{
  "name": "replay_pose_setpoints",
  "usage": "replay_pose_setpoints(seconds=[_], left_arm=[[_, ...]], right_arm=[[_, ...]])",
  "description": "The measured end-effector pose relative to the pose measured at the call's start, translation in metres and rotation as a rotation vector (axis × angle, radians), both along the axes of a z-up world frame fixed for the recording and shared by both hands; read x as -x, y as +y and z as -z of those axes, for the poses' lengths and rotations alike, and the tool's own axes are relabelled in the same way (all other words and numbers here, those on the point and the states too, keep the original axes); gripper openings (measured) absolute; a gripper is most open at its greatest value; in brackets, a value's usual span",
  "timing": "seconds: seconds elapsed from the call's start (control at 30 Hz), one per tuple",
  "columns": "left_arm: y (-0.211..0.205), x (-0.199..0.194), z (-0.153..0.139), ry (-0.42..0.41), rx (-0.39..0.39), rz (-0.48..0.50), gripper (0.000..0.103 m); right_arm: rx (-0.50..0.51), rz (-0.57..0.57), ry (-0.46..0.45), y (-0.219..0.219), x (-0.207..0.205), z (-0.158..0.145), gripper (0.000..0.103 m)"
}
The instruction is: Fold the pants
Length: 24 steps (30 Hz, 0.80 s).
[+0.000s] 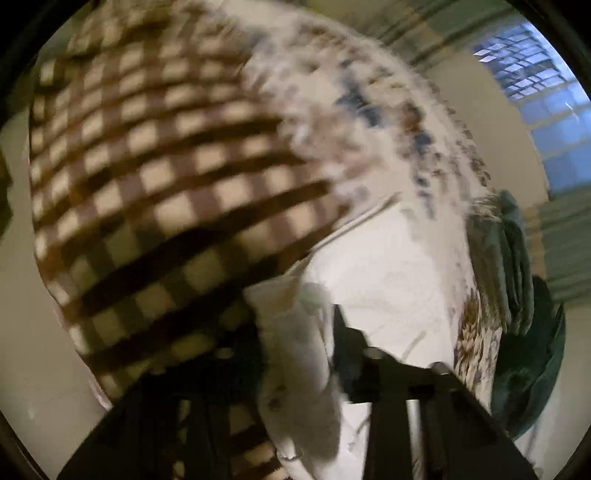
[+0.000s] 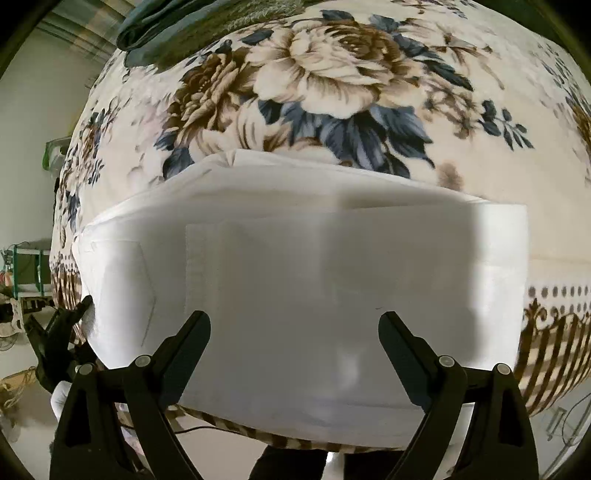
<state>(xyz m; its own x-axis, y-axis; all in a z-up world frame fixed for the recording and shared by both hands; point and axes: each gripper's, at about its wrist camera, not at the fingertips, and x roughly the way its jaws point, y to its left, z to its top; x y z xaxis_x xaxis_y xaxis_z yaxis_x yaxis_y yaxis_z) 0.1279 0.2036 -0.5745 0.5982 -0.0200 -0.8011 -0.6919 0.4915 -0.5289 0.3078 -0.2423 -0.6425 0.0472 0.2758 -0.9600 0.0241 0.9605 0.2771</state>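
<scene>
Black right gripper (image 2: pixel 295 325) fingers are hovering apart over white folded cotton pants (image 2: pixel 295 280); we are pinching their edge in the left gripper (image 2: pixel 79 308), apparently to square the fold.

1. Left wrist view: motion blur smears the checked fabric (image 1: pixel 155 192) ahead of the left gripper (image 1: pixel 299 332).
2. Its left finger is lost in shadow; whether it grips the white pants (image 1: pixel 388 280) is unclear.
3. Right wrist view: the green cloth (image 2: pixel 207 29) beyond the fingers is cut off by the top edge.
</scene>
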Motion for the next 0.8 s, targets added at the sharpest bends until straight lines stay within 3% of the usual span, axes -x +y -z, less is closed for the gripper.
replay_pose_setpoints(seconds=[0.13,0.17,0.27,0.3,0.37,0.4,0.43,0.63,0.7,0.8], left_arm=[[-0.012,0.008,-0.023,-0.101,-0.060,0.034,0.021],[-0.009,0.006,-0.016,-0.095,-0.034,0.030,0.024],[0.012,-0.004,0.030,-0.043,0.141,-0.016,0.034],[0.018,-0.003,0.041,-0.076,0.189,-0.049,0.034],[0.017,-0.004,0.035,-0.082,0.158,-0.050,0.030],[0.010,-0.006,0.022,-0.090,0.090,-0.033,0.021],[0.002,-0.006,0.008,-0.100,0.030,-0.014,0.018],[-0.049,-0.006,-0.095,-0.205,-0.175,0.111,0.017],[-0.082,-0.009,-0.136,-0.239,-0.249,0.194,0.017],[-0.121,-0.014,-0.174,-0.285,-0.288,0.291,0.017]], right_arm=[[-0.001,0.003,0.005,-0.004,0.002,0.003,0.094],[-0.001,0.001,0.006,-0.004,0.002,0.004,0.094],[0.016,-0.006,0.006,-0.004,0.002,0.007,0.094],[0.026,-0.001,0.013,-0.005,0.001,0.010,0.094],[0.049,0.009,0.017,-0.006,0.000,0.014,0.094],[0.072,0.015,0.018,-0.007,-0.001,0.015,0.094],[0.093,0.021,0.020,-0.008,-0.001,0.017,0.094],[0.320,0.031,0.000,-0.020,0.002,0.014,0.099],[0.337,0.028,-0.009,-0.026,0.005,0.009,0.099],[0.319,0.039,-0.022,-0.038,0.012,-0.001,0.099]])
